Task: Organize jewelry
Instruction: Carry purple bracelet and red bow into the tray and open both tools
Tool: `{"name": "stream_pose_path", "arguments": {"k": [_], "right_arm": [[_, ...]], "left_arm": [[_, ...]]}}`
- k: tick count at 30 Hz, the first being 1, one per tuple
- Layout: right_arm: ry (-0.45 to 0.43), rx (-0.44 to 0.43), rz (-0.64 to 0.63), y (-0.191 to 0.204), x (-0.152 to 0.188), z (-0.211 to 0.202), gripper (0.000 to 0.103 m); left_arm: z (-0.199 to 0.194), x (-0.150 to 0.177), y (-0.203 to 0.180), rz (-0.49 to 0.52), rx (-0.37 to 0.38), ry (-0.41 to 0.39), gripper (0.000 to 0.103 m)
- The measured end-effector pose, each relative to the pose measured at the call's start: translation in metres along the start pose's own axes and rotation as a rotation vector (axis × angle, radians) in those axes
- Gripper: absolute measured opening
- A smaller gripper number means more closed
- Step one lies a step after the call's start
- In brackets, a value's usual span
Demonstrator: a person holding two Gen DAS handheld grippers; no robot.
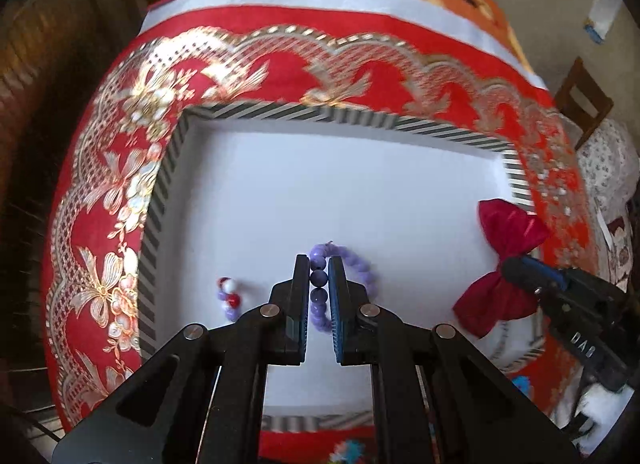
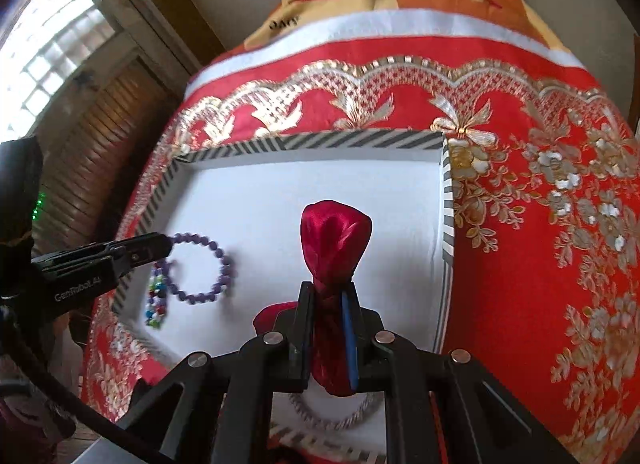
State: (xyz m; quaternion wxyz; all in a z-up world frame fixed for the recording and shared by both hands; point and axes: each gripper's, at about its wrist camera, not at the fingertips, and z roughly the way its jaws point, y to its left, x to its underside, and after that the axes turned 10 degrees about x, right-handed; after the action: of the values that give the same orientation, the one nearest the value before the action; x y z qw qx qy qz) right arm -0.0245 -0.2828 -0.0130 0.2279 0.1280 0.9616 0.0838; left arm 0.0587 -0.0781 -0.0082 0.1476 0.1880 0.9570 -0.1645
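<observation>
While both tools hang over the white tray [image 1: 360, 183], each is clenched on one piece: the left tool [image 1: 319, 276] pinches a purple bracelet [image 1: 352, 260], the right tool [image 2: 329, 304] a red bow [image 2: 334, 240] by its middle, likely to set them apart inside. A mixed-bead bracelet [image 2: 157, 300] already lies in the tray. The left tool's side reads "GenRobot.AI".
</observation>
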Motion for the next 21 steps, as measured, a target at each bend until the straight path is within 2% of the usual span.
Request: {"name": "stream_pose_path", "arguments": {"k": [5, 7, 10, 11, 12, 13, 14, 15, 21], "right_arm": [[0.021, 0.011, 0.006, -0.002, -0.005, 0.02, 0.012], [0.01, 0.046, -0.004, -0.003, -0.007, 0.023, 0.012], [0.007, 0.069, -0.019, -0.002, -0.008, 0.026, 0.012], [0.004, 0.07, -0.023, -0.001, -0.008, 0.026, 0.012], [-0.001, 0.079, -0.027, -0.001, -0.008, 0.027, 0.013], [-0.006, 0.089, -0.033, -0.001, -0.008, 0.026, 0.016], [-0.013, 0.1, -0.036, -0.001, -0.008, 0.025, 0.028], [-0.019, 0.098, -0.031, -0.001, -0.006, 0.023, 0.039], [-0.055, 0.046, -0.001, -0.002, 0.006, -0.002, 0.04]], "left_arm": [[0.01, 0.005, 0.021, -0.031, -0.025, 0.01, 0.008], [0.01, 0.006, 0.023, -0.029, -0.037, -0.006, 0.008], [0.006, 0.008, 0.024, -0.024, -0.011, -0.046, 0.01], [0.005, 0.009, 0.024, -0.02, -0.001, -0.053, 0.014], [0.004, 0.01, 0.023, -0.016, 0.013, -0.062, 0.028], [0.002, 0.01, 0.023, -0.018, 0.022, -0.067, 0.036], [0.0, 0.011, 0.024, -0.028, 0.04, -0.077, 0.046], [-0.001, 0.011, 0.024, -0.035, 0.05, -0.086, 0.047], [-0.016, 0.017, 0.016, -0.043, 0.019, -0.119, 0.047]]}}
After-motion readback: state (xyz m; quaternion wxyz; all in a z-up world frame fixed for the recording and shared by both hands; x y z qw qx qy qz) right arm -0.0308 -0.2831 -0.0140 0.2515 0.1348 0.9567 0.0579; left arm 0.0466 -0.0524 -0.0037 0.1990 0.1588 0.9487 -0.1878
